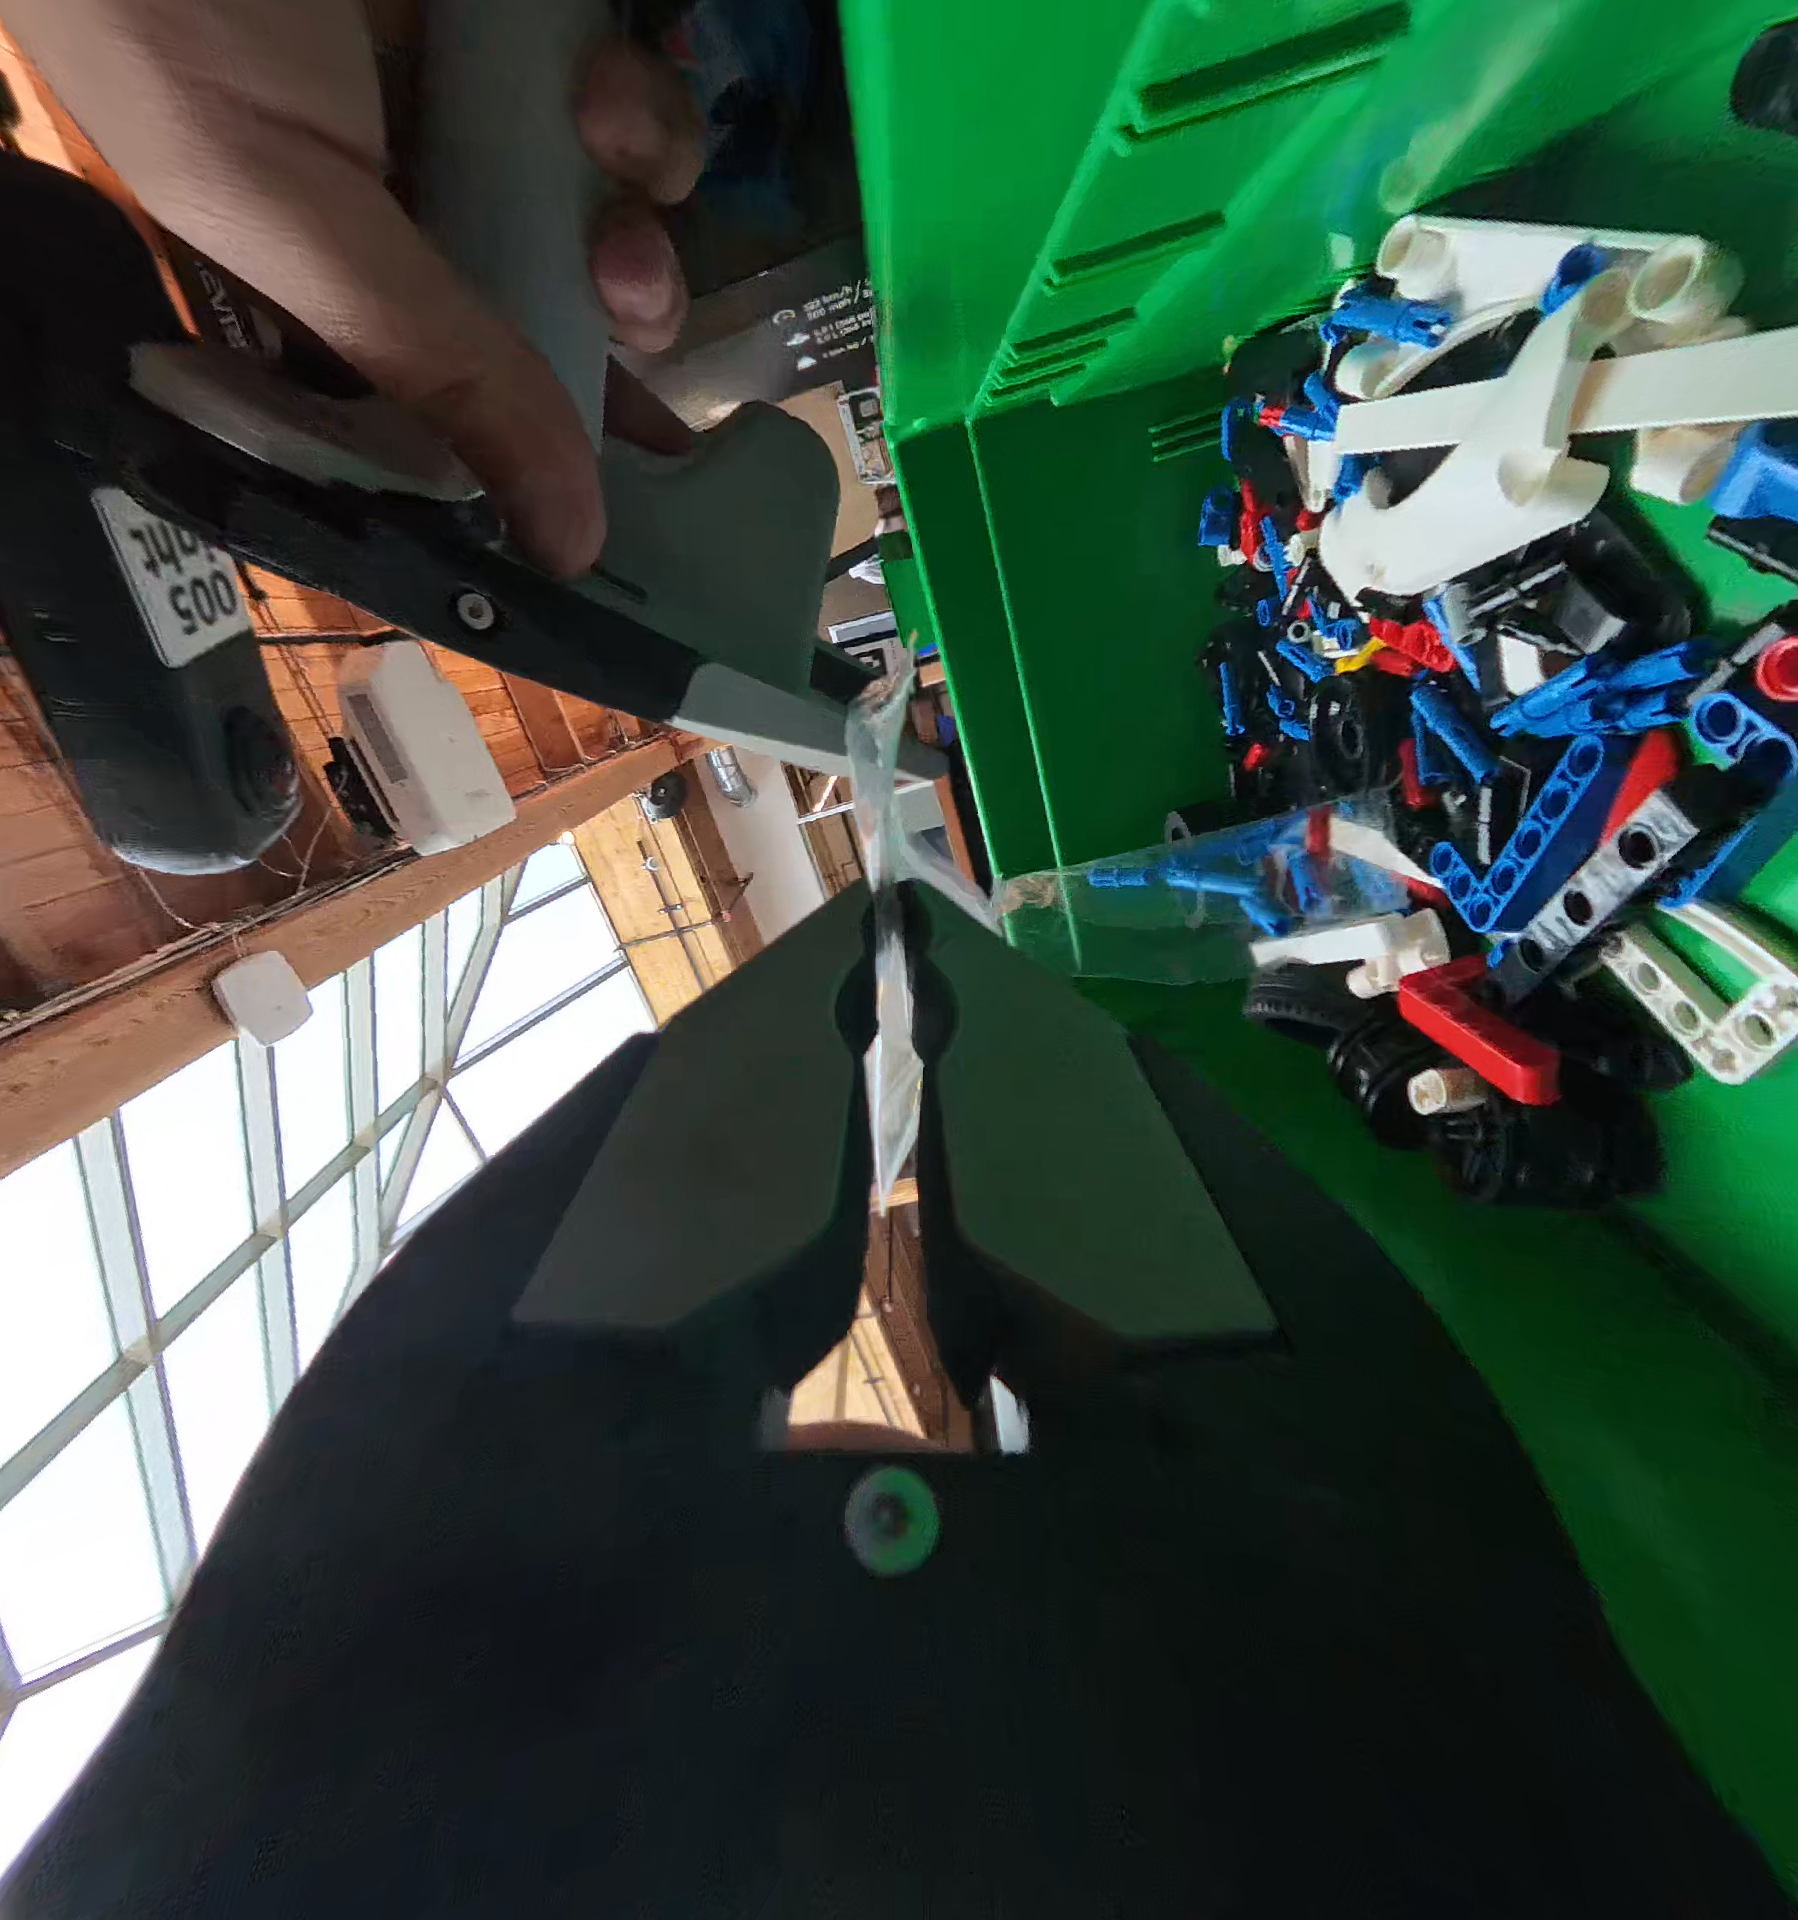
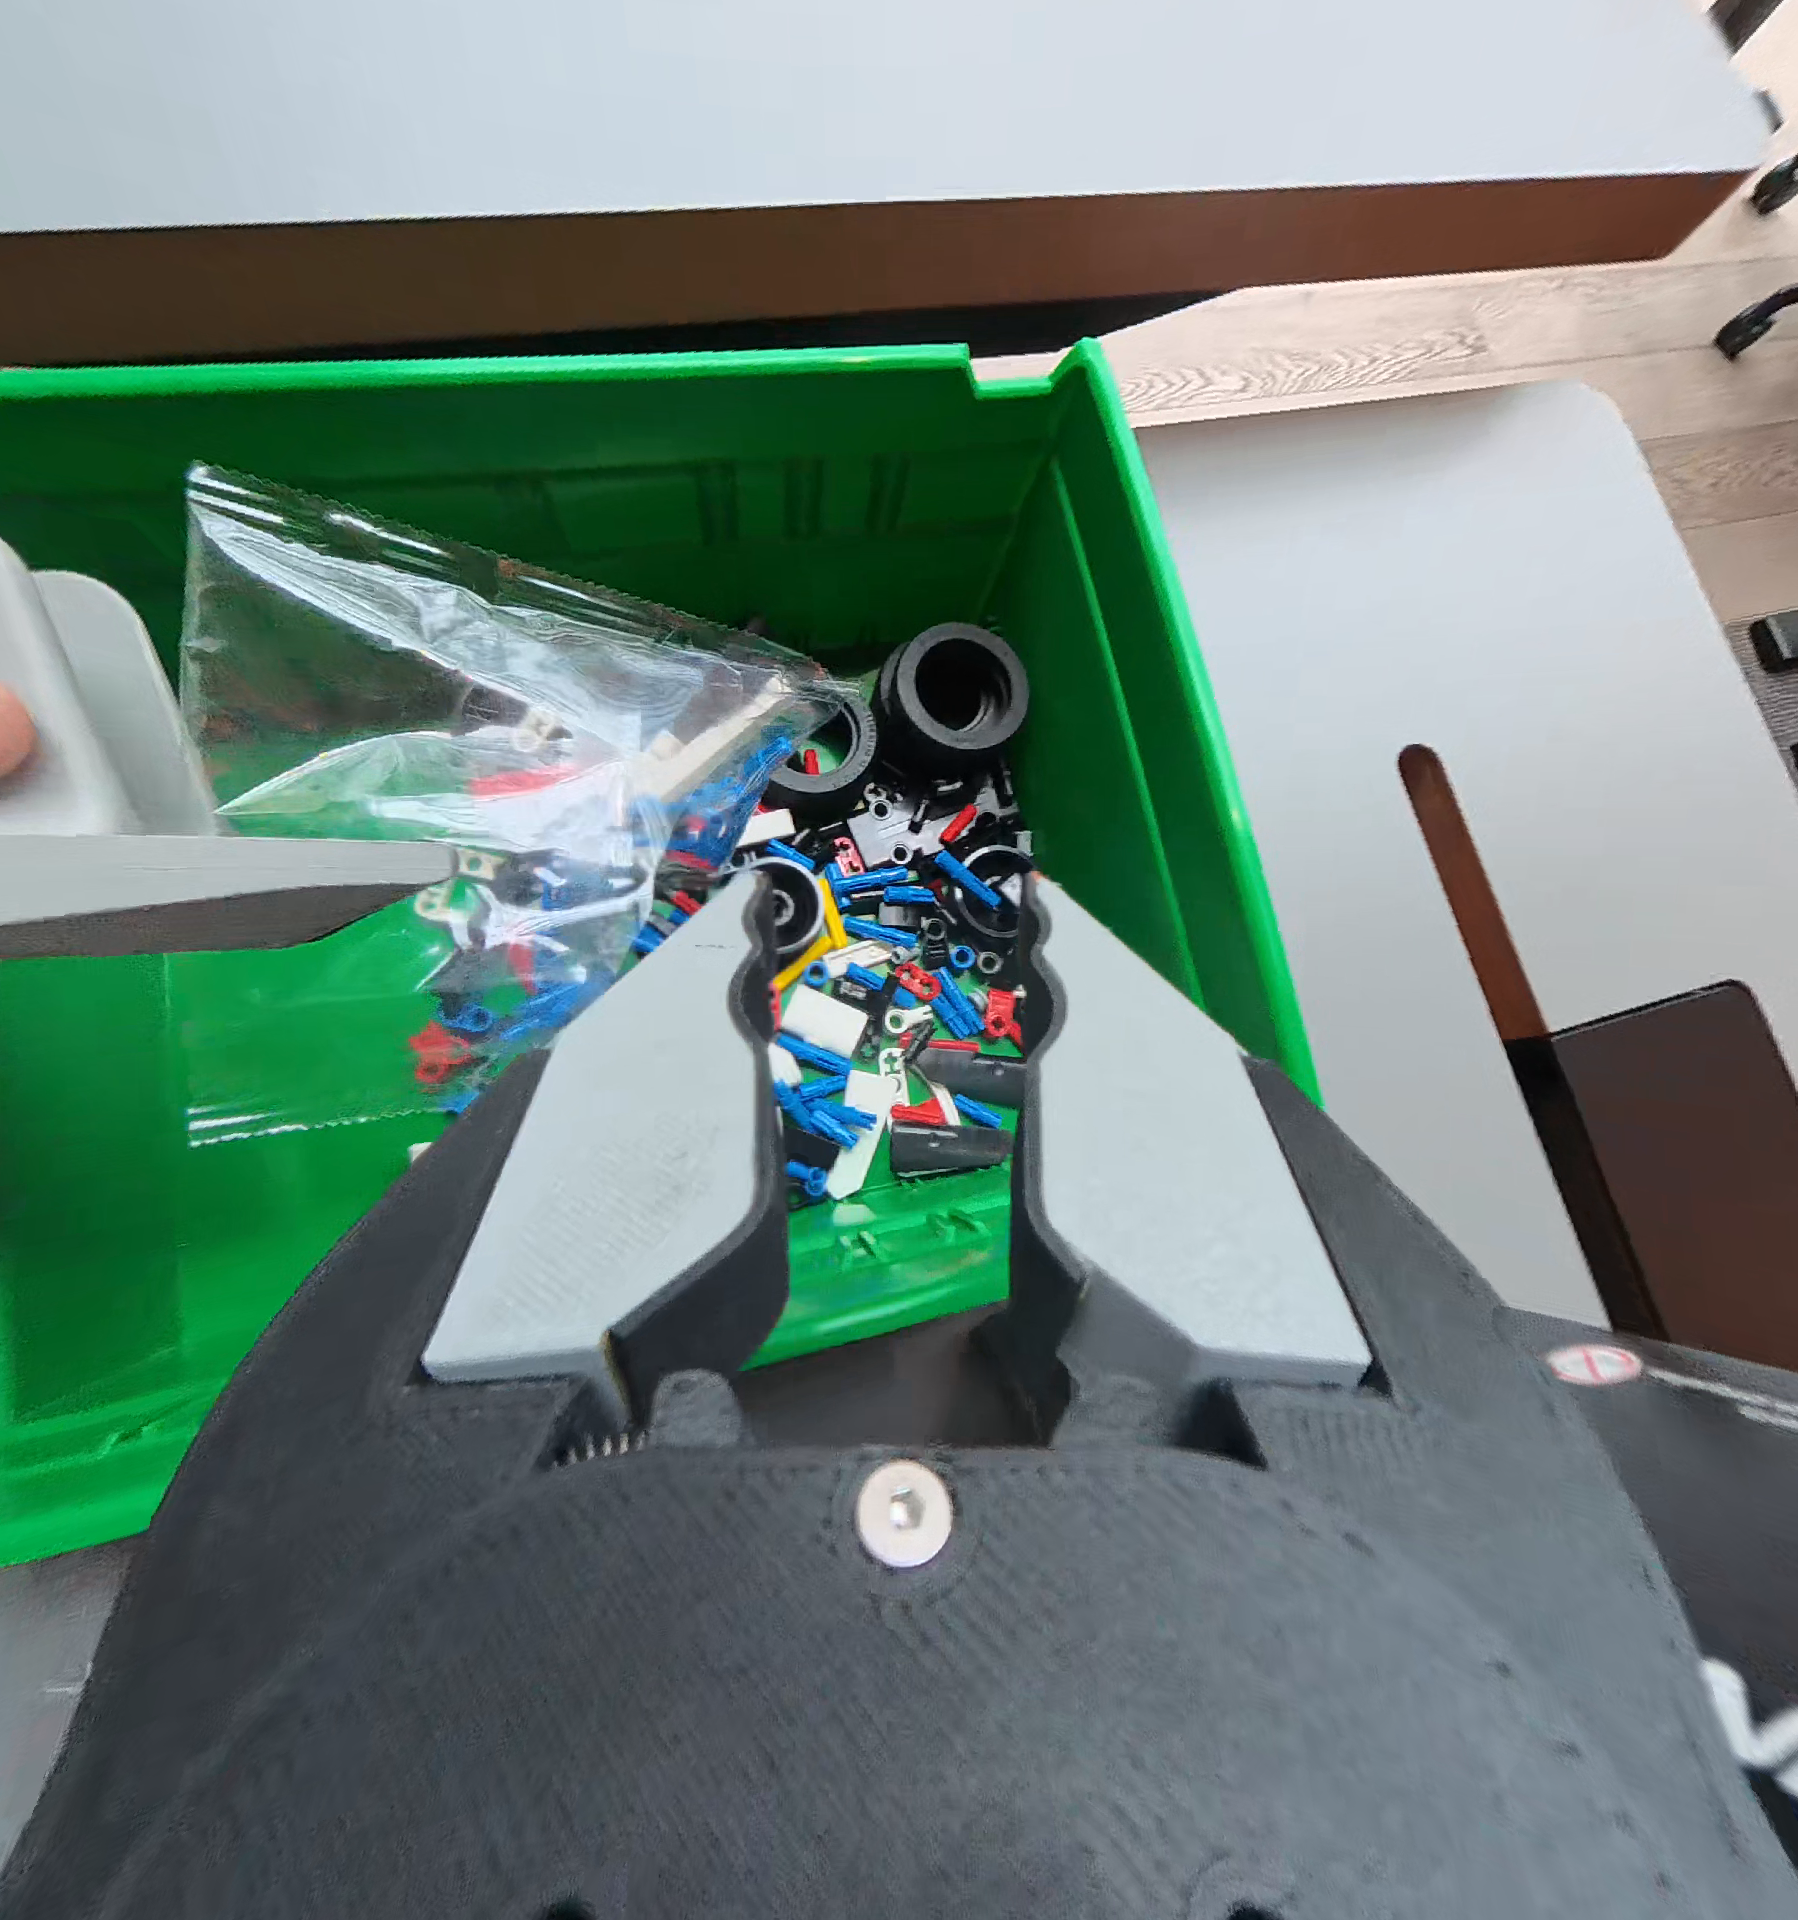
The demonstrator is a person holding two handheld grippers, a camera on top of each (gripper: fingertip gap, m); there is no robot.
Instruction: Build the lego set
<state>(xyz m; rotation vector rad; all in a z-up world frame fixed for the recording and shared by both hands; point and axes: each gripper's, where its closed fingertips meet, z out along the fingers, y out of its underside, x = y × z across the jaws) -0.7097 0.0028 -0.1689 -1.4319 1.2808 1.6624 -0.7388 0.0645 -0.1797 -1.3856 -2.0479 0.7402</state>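
Clear plastic bag point(image 2: 438, 748), nearly emptied, hangs over green bin point(image 2: 1113, 644); left gripper point(image 1: 890, 914) pinches its edge tight. Loose lego pieces point(image 2: 895, 997), blue pins, red, white, black tyres, piled in bin's right corner. Right gripper point(image 2: 890, 883) spread apart above pile, holding nothing. Bin sits on grey desk point(image 2: 1446, 644); wood floor beyond; skylight ceiling overhead in left wrist view.
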